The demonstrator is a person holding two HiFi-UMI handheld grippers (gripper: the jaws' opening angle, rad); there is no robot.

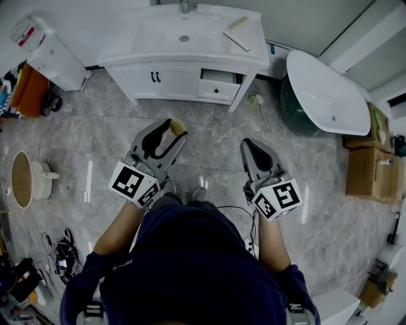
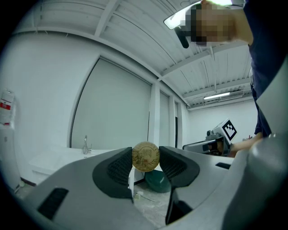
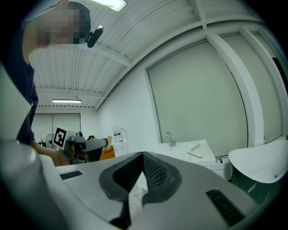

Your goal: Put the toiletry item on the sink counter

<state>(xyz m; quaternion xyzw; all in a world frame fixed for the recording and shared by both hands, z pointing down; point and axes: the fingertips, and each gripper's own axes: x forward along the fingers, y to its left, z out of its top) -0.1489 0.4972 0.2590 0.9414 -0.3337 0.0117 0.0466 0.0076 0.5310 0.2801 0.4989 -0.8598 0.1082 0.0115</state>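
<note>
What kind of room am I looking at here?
Probably a bathroom mock-up in a workshop, not a home: a white sink counter with a faucet, a freestanding bathtub beside it, and cardboard boxes nearby.

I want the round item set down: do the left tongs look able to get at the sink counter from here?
Probably not yet: the left tongs, shut on the round item, hang over floor short of the sink counter. Nothing stands between.
</note>
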